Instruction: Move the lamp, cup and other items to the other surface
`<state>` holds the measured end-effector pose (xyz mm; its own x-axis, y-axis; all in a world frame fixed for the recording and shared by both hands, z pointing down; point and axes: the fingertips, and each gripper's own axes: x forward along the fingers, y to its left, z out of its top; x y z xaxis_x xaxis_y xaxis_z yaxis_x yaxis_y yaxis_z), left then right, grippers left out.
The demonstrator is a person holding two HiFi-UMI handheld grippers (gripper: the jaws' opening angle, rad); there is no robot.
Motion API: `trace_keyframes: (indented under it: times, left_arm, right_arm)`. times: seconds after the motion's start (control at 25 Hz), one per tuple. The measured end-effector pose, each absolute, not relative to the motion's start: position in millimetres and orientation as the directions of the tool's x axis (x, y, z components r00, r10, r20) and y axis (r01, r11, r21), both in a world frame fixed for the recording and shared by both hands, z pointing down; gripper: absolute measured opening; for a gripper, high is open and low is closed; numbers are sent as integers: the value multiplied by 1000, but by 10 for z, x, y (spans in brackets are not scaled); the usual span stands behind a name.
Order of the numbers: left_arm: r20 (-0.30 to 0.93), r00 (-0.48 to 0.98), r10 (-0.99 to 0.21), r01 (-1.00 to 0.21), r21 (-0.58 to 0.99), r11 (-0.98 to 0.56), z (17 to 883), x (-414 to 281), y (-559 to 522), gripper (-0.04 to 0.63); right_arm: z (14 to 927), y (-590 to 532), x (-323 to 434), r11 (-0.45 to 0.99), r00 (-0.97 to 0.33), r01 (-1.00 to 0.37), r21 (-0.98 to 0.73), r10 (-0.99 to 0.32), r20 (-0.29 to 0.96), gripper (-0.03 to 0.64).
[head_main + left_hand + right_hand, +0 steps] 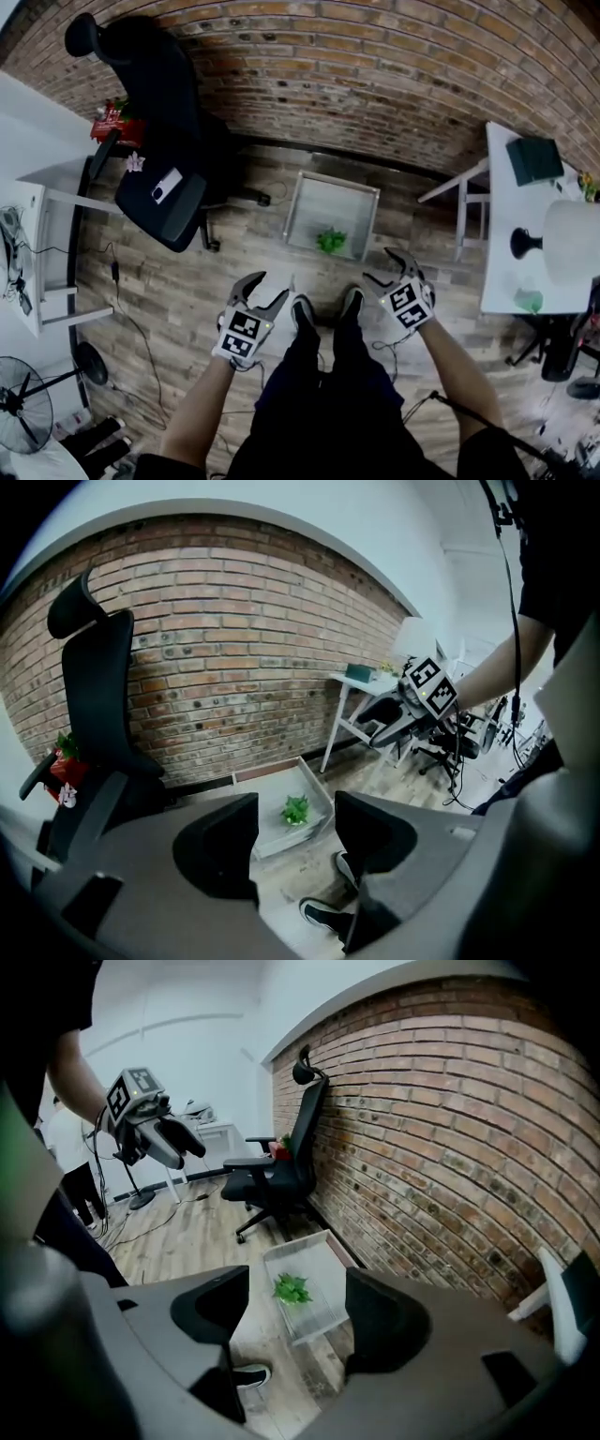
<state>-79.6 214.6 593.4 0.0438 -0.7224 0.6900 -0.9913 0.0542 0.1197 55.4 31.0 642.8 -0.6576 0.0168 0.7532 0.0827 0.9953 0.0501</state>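
Observation:
The lamp, with a white shade point(572, 242) and a black base point(525, 244), stands on a white table point(511, 202) at the right of the head view. A small green item point(530, 301), perhaps the cup, sits near that table's front edge. My left gripper point(265, 287) and right gripper point(380, 265) hang over the wooden floor in front of my shoes, both open and holding nothing. Between the jaws of each I see a white tray point(272, 794) point(314, 1274) on the floor with a small green plant point(296, 810) point(292, 1289) in it.
A black office chair point(164, 141) stands at the brick wall, with a white desk point(28, 253) to its left. On the right table's far end lies a dark green box point(534, 159). A fan point(23, 412) and cables are on the floor at the left.

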Motion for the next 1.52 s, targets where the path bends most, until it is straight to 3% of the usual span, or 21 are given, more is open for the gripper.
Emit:
trace_keyframes:
  times: [0.72, 1.04, 1.52]
  left_arm:
    - [718, 23, -696, -970, 185, 159, 6618, -680, 1663, 247]
    - [753, 93, -651, -977, 195, 86, 7240, -621, 1627, 247]
    - [767, 153, -624, -974, 225, 37, 7933, -569, 1635, 247]
  right_arm:
    - [7390, 138, 274, 966, -563, 253, -51, 190, 805, 331]
    - [8162, 162, 71, 964, -550, 251, -94, 221, 805, 336]
    - [9111, 118, -214, 920, -459, 386, -70, 257, 851, 367]
